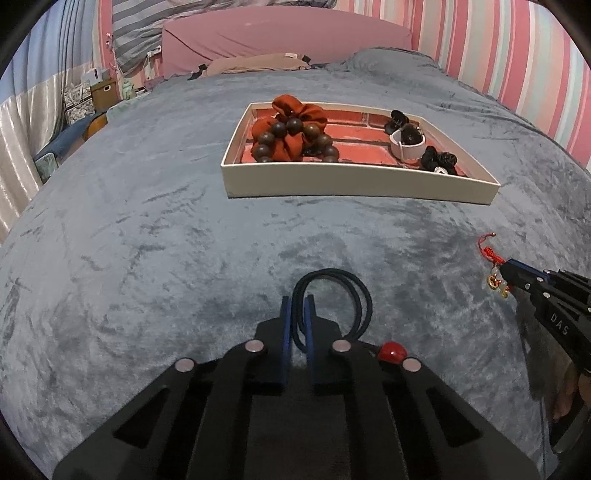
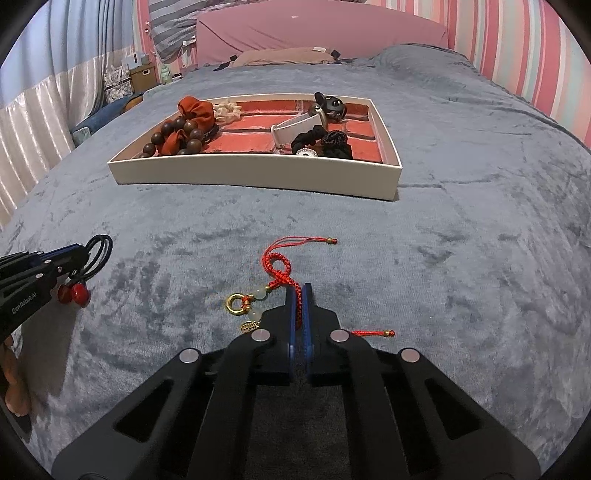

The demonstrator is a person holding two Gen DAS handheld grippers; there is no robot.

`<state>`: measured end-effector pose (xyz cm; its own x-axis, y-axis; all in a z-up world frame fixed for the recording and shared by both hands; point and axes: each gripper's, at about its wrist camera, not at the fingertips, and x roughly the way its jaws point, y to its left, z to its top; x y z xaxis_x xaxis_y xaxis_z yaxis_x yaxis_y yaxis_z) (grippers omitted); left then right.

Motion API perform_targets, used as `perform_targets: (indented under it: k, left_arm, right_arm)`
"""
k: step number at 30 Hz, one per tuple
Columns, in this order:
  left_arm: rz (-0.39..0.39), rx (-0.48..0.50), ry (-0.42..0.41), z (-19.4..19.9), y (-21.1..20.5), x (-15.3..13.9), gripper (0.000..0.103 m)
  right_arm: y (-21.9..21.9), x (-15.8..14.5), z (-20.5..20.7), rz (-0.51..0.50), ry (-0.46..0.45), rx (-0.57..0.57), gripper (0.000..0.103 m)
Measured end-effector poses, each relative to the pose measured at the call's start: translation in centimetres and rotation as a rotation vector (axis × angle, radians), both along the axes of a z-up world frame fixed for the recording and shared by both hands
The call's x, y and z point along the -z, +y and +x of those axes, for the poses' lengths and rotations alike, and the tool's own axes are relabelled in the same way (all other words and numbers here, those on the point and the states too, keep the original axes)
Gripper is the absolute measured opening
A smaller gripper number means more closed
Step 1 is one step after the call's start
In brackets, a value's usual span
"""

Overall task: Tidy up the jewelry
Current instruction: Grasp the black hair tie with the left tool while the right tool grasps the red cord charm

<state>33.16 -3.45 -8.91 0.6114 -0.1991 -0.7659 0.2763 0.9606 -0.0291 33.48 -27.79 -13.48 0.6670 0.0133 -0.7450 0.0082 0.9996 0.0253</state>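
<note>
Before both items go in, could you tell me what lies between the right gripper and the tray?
Only bare grey blanket, as the right wrist view shows. The right gripper holds the red cord bracelet, whose loose end trails toward the tray.

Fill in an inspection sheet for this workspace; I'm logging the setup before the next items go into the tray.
Surface: grey-blue plush bedspread, wrinkled.
Job's things: white tray with brick-pattern liner holds a rust scrunchie, wooden bead bracelet, white band and black scrunchies. Outside it: black hair tie with red beads and red cord charm.
Clutter: nothing seen on the bedspread beyond these.
Grippers: left gripper, jaws closed on the hair tie; right gripper, jaws closed on the red cord.
Cables: nothing seen near the work; a white plug and lead hang by the headboard.
Surroundings: pink headboard, striped wallpaper, curtains, boxes at left.
</note>
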Motion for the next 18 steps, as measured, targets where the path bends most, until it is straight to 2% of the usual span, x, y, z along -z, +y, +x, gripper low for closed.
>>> perform_targets:
  k: [18]
  left_arm:
    - [-0.024,-0.009,-0.070,-0.8,0.4,-2.7,0.006]
  right_arm:
    - [-0.5,-1.9,-0.9,0.015,-0.069,0.014,0.004]
